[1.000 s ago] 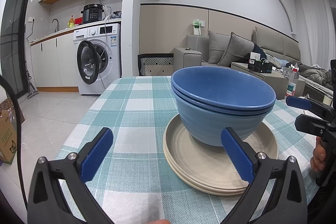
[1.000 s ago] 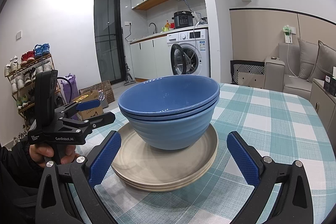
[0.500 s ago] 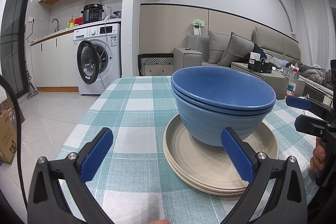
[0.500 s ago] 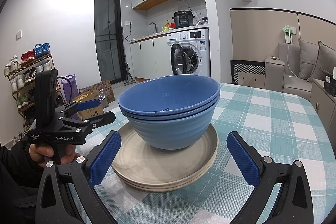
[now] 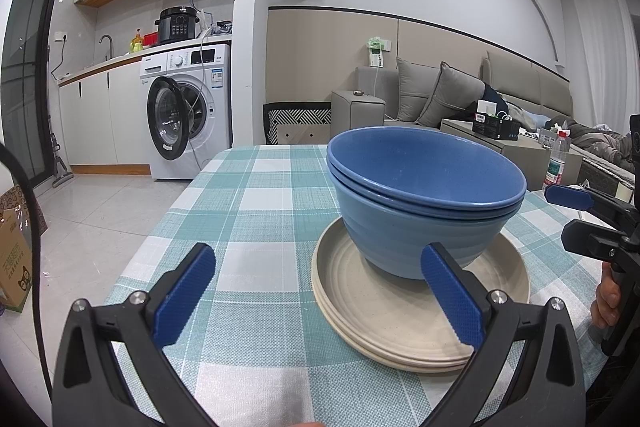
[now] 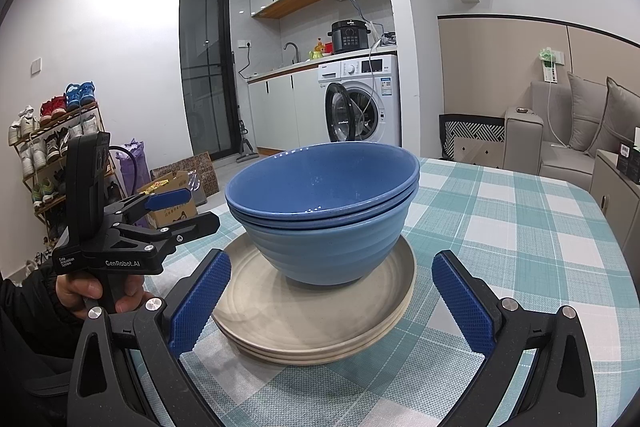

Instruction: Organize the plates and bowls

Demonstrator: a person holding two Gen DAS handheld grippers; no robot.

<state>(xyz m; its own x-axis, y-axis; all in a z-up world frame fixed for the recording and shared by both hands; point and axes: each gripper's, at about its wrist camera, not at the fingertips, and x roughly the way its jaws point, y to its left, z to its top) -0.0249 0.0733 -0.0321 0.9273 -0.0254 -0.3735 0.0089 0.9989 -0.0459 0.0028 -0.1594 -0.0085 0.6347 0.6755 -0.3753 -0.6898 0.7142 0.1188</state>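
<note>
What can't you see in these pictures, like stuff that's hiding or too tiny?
- How many beige plates are stacked: in both views the edges merge, and the blue bowls cover the middle.
- The bottom of the lower bowl's inside: the top bowl fills it.
- The near table edge: the left gripper cuts it off; the right gripper does likewise.
- The washing machine labels: too small.

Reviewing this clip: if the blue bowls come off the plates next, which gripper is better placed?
Probably the right gripper: open, with the blue bowls centred between its fingers. The left gripper is open too, but the stack sits off toward its right finger.
</note>
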